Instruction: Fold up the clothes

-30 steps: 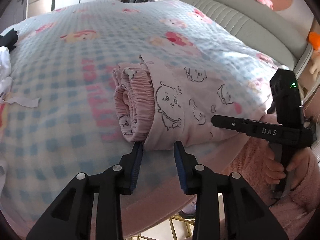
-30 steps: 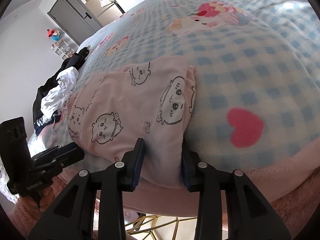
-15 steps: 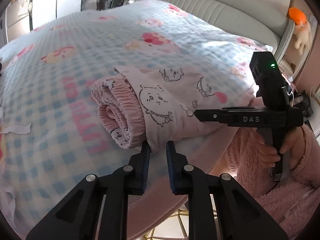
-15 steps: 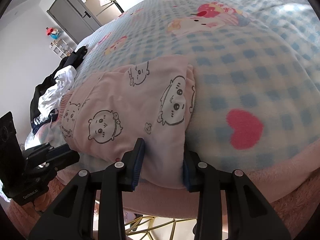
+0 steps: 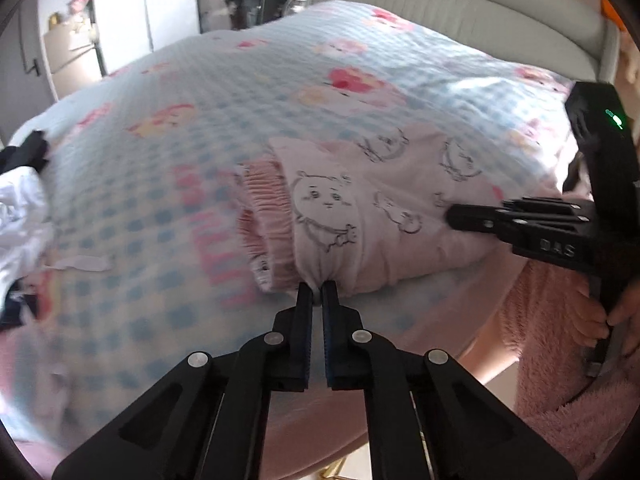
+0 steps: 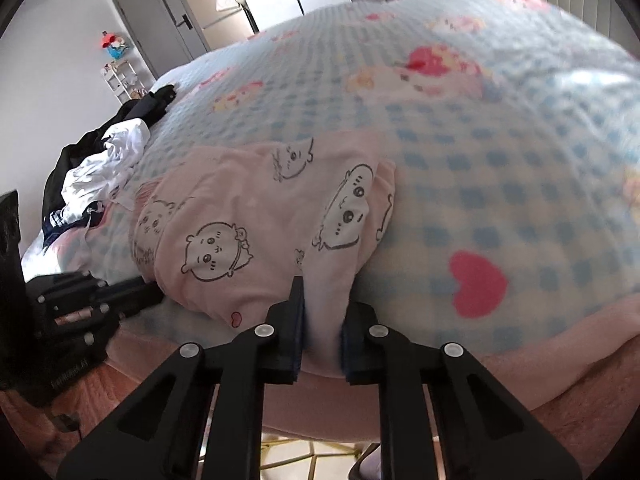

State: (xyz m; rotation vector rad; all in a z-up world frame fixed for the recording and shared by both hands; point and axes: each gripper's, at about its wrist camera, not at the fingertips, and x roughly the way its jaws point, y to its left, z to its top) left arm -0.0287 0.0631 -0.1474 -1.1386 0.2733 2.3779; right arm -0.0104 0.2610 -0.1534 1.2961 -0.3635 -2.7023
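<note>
The pyjamas (image 5: 384, 216) lie folded into a thick pink bundle at the near edge of the bed (image 5: 160, 160), the hem hanging almost over that edge. The bundle's long axis runs along the edge: its gathered waistband end (image 5: 264, 216) points toward the pile of dark and white clothes (image 6: 96, 164) further down the bed, its smoother end toward the headboard (image 5: 460, 12).

Both grippers come at it from the near side, across the edge, so the bundle lies straight ahead of each and slightly above the fingertips. The left gripper (image 5: 318, 294) is at the waistband end — its jaws are fully closed, with a pinch of the lower fold puckered between the pads. The right gripper (image 6: 322, 320) is at the other end; its jaws are closing and already bite a thicker wad of the near fold, cloth bulging between the fingers (image 6: 294, 320). Neither is nearer than the other: each has its own corner of the near long side, and they stand well apart along it.

What the coming move seems to turn on is that shared line. With both holds on the same long edge, the likely step is to carry that edge up and away toward the far side of the bed, or lift the whole bundle. The risk, I judge, is on the left — a thin pinch may take only the outer layer and let the rolled inner layers sag out.
</note>
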